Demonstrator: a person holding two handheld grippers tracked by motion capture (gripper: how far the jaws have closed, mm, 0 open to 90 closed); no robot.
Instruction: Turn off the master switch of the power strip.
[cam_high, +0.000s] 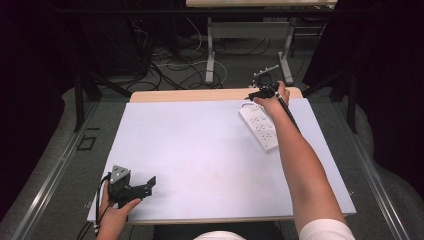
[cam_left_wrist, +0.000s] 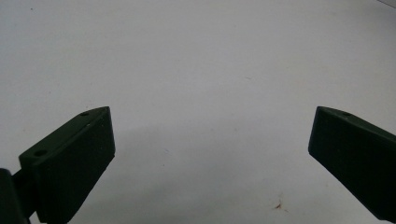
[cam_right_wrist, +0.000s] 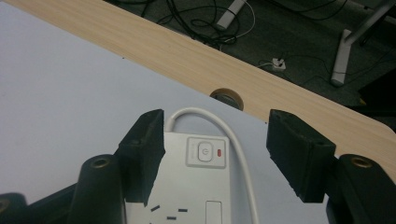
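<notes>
A white power strip (cam_high: 259, 125) lies on the white mat (cam_high: 200, 150) at the far right, its switch end toward the table's back edge. My right gripper (cam_high: 257, 95) hovers over that end. In the right gripper view its jaws stand open on either side of the strip (cam_right_wrist: 201, 191), around the switch (cam_right_wrist: 205, 151) with a red light; the right gripper (cam_right_wrist: 217, 140) has a gap between its right jaw and the strip's white cable (cam_right_wrist: 245, 163). My left gripper (cam_high: 148, 185) rests near the front left corner, and the left gripper (cam_left_wrist: 210, 140) is wide open over bare mat.
Bare wooden tabletop (cam_right_wrist: 187, 60) runs behind the mat, with a round cable hole (cam_right_wrist: 227, 97) just past the strip. Beyond the table, cables (cam_high: 175, 70) and white desk legs (cam_high: 210, 60) sit on the floor. A small brown speck (cam_left_wrist: 279, 205) marks the mat.
</notes>
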